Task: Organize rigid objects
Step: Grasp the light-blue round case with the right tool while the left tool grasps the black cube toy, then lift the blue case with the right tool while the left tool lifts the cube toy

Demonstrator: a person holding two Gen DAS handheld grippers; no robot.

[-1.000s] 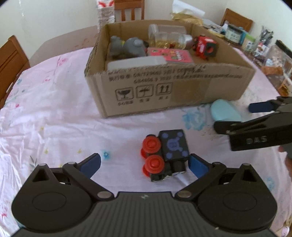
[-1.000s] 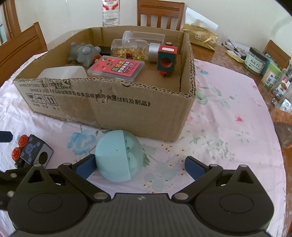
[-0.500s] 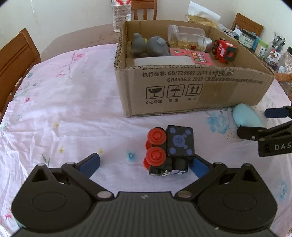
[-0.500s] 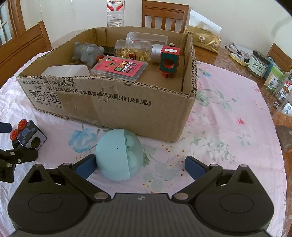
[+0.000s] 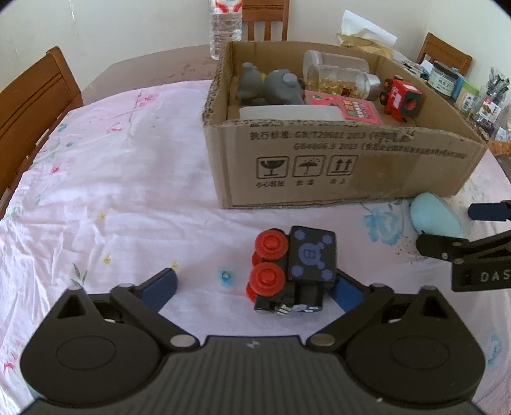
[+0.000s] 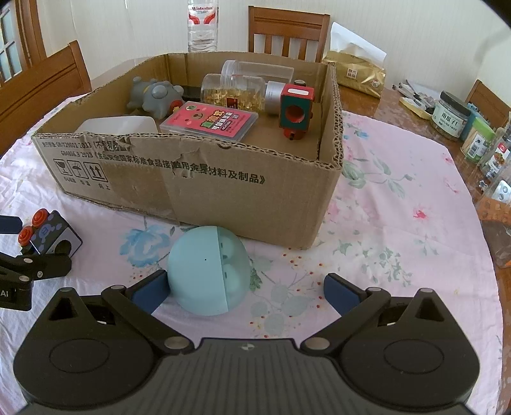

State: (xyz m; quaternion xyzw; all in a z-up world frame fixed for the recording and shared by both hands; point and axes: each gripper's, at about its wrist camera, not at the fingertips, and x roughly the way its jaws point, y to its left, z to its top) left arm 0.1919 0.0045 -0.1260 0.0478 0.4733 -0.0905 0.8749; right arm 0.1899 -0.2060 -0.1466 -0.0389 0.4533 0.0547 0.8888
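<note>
While two grippers are held low over the table, two loose toys are seen on the cloth in front of one cardboard box [image 5: 319, 166]. A black toy car [image 5: 295, 273] with red wheels lies between the fingers of the left gripper [image 5: 255, 287]. Its jaws have just been closing, yet they are wide apart: the right finger is touching or almost touching the car, and the left finger [image 5: 161, 284] is well apart from it. Nothing is gripped yet. A pale blue ball [image 6: 207, 269] rests just in front of the box wall, between the fingers of the right gripper [image 6: 246, 289]. These jaws are wide as well; the left finger is just beside the ball, the right finger [image 6: 338, 287] is far from it, and the ball is not held.

Inside the box are counted one grey soft toy [image 6: 155, 97], one white dish [image 6: 118, 124], one pink flat pack [image 6: 209, 121], two clear jars [image 6: 236, 91] lying on their sides, and one red toy car [image 6: 295, 108]. The near wall of the box stands between both loose toys and the inside.

One water bottle [image 6: 202, 25] stands behind the box. Jars and small packs [image 6: 452, 116] are crowded at the right edge. The table is covered by a pink flowered cloth [image 5: 111, 178], and wooden chairs [image 6: 287, 33] stand around it against a pale wall.
</note>
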